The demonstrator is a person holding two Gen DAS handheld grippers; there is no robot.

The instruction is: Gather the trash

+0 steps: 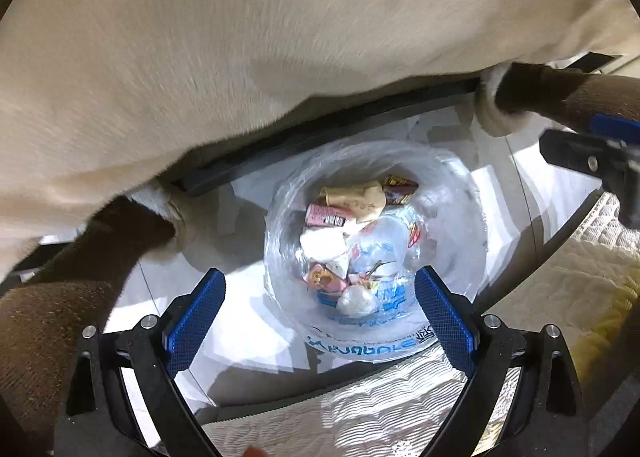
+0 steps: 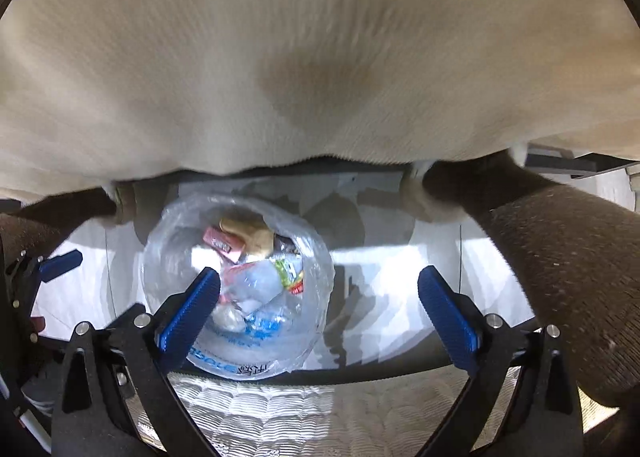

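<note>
Where crinkled clear bag (image 1: 440, 193) gapes round: glossy wrappers (image 1: 326, 215), quilted mattress (image 1: 592, 257).

Bag mouth (image 1: 372, 161) open above; cream garment (image 1: 240, 37) overhangs far side.

a big cream fuzzy cloth (image 1: 280, 37) fills the top of both views, worn by the person. two brown fuzzy legs (image 1: 60, 297) come out from under it, one on each side, with cream cuffs (image 1: 492, 113) where they meet the cloth. the floor (image 1: 248, 333) is white and shiny, with thin lines. a dark strip (image 1: 320, 137) runs under the cloth. a white bumpy mat (image 1: 360, 409) lies at the bottom edge. something yellow (image 1: 616, 321) lies on the mat at the right.
</note>
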